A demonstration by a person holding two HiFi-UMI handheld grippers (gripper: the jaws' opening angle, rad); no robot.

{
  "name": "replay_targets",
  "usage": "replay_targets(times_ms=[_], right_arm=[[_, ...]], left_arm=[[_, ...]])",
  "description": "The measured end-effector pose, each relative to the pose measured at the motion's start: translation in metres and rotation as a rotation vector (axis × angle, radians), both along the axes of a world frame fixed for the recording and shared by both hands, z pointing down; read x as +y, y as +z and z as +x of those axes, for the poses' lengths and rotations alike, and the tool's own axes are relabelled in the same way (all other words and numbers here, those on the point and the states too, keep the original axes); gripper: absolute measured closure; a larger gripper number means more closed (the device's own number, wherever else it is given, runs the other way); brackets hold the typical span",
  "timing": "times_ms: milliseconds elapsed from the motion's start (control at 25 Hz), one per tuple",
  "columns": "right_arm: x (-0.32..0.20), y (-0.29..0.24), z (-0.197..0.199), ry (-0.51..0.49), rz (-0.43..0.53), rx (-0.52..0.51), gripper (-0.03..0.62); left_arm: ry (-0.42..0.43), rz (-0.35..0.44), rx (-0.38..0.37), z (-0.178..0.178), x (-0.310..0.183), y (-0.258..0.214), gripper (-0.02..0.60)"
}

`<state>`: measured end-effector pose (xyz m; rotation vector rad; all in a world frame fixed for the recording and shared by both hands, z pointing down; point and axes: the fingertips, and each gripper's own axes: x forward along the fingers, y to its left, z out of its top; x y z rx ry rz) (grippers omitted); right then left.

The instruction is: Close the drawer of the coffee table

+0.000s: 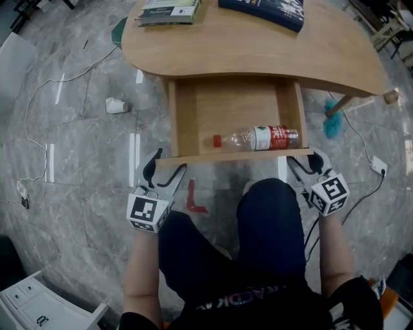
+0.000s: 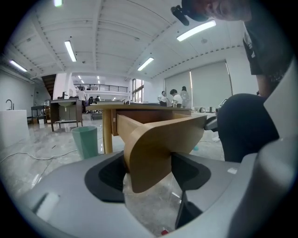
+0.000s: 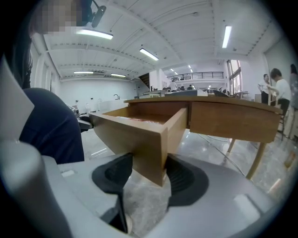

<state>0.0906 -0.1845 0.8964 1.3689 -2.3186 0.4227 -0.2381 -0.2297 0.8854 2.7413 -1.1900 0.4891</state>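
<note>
The wooden coffee table (image 1: 258,45) has its drawer (image 1: 226,106) pulled out toward me. A clear plastic bottle (image 1: 258,138) with a red cap and label lies on its side in the drawer, close to the front panel (image 1: 235,156). My left gripper (image 1: 166,166) is at the panel's left corner. In the left gripper view that corner (image 2: 153,148) fills the gap of the gripper (image 2: 148,167), with both dark pads against the wood. My right gripper (image 1: 308,161) is at the right corner. There too the wood (image 3: 149,144) sits between the pads of the gripper (image 3: 150,167), touching both.
Two books (image 1: 169,11) (image 1: 264,9) lie on the tabletop. On the marble floor are a white cup (image 1: 116,105), a red object (image 1: 195,196), a teal brush (image 1: 332,124), a power strip (image 1: 379,166) and cables. My knees (image 1: 268,219) are just below the drawer front. A green bin (image 2: 86,142) stands beside the table.
</note>
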Motion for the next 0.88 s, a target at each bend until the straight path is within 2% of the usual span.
replay_targets(times_ms=[240, 880], right_arm=[[-0.015, -0.02, 0.003, 0.023, 0.032, -0.02, 0.361], [-0.09, -0.014, 0.013, 0.047, -0.007, 0.007, 0.361]], left_arm=[[-0.024, 0.042, 0.056, 0.001, -0.015, -0.021, 0.273], [-0.012, 0.044, 0.044, 0.01, -0.088, -0.016, 0.273]])
